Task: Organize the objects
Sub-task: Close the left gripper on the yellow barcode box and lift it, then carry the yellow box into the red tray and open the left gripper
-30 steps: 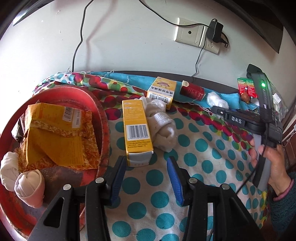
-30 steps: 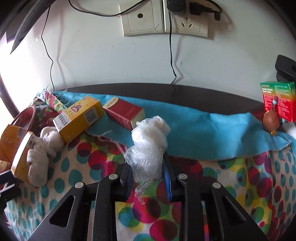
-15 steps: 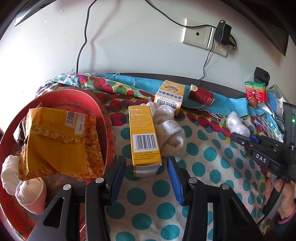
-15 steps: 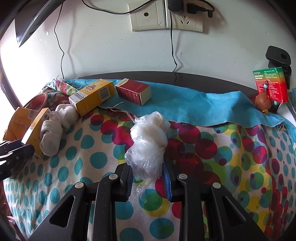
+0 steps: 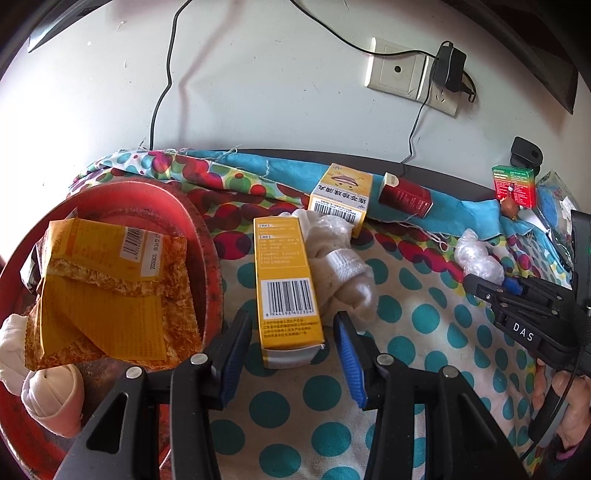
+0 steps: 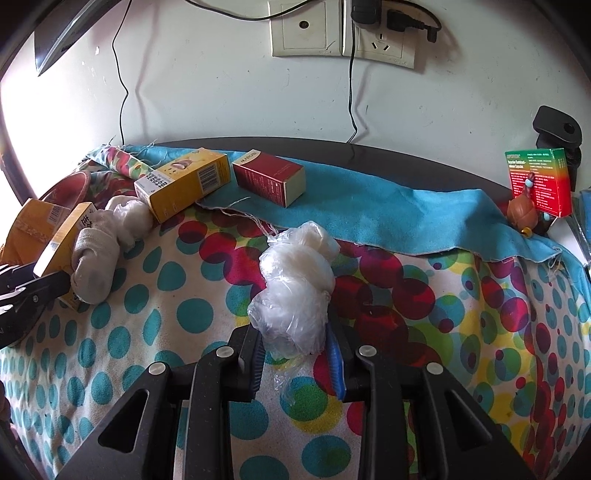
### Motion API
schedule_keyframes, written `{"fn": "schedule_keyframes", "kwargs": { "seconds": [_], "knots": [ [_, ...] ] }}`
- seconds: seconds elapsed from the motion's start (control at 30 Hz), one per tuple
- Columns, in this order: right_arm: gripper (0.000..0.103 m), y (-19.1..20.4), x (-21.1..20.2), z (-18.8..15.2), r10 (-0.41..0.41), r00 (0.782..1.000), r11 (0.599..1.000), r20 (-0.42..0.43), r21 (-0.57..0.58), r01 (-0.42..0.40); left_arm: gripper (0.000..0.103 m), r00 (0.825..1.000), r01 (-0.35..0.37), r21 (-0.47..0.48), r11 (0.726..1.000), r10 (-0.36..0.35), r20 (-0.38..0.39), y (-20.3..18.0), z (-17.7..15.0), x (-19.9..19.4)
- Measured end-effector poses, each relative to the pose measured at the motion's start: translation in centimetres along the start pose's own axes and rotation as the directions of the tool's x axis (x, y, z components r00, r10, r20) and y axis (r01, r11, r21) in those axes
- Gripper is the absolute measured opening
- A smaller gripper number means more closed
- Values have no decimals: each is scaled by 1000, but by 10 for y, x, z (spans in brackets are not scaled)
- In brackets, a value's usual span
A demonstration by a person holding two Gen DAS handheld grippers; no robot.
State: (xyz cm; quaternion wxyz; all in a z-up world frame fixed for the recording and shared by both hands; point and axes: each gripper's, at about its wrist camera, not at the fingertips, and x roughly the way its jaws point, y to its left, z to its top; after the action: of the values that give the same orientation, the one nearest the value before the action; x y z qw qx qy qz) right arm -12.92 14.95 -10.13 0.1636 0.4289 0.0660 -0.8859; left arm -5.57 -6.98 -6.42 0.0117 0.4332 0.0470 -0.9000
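My left gripper (image 5: 293, 358) is open, its jaws on either side of the near end of a long yellow box (image 5: 286, 280) that lies on the polka-dot cloth. A rolled white sock (image 5: 345, 273) lies against the box's right side. My right gripper (image 6: 295, 354) is shut on a crumpled clear plastic bag (image 6: 295, 284), which also shows in the left wrist view (image 5: 476, 254). A red bowl (image 5: 207, 236) on the left holds orange packets (image 5: 107, 291) and rolled socks (image 5: 51, 395).
A second yellow box (image 5: 340, 199) and a dark red box (image 5: 404, 194) lie at the back on a blue cloth (image 6: 388, 210). A green-red box (image 6: 539, 181) and a brown figurine (image 6: 522, 216) stand far right. Wall sockets (image 6: 343, 33) with cables hang behind.
The left gripper has moved forward, so the yellow box now sits between its jaws. The right gripper has pulled back and towards the left with the plastic bag.
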Motion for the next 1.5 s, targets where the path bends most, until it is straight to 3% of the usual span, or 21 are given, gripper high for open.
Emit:
{"fn": "schedule_keyframes", "kwargs": {
  "seconds": [0.03, 0.07, 0.13, 0.77, 1.5],
  "knots": [
    [29, 1, 0, 0, -3, 1000, 1000, -1, -3, 3, 42, 1000, 3, 2, 1000, -3, 3, 0, 0, -1],
    [29, 1, 1, 0, -6, 1000, 1000, -1, -5, 6, 33, 1000, 3, 6, 1000, -3, -1, 0, 0, 0],
    [29, 1, 1, 0, -2, 1000, 1000, 0, -1, 2, 31, 1000, -25, 1, 1000, 25, 3, 1, 0, -1],
    [29, 2, 1, 2, -34, 999, 999, -3, -11, 34, 30, 999, 4, 23, 1000, -5, 33, -1, -5, -21],
    [29, -1, 2, 3, -35, 999, 999, -4, -8, 35, 30, 996, -9, -5, 1000, 9, 86, 7, 4, -48]
  ]
}}
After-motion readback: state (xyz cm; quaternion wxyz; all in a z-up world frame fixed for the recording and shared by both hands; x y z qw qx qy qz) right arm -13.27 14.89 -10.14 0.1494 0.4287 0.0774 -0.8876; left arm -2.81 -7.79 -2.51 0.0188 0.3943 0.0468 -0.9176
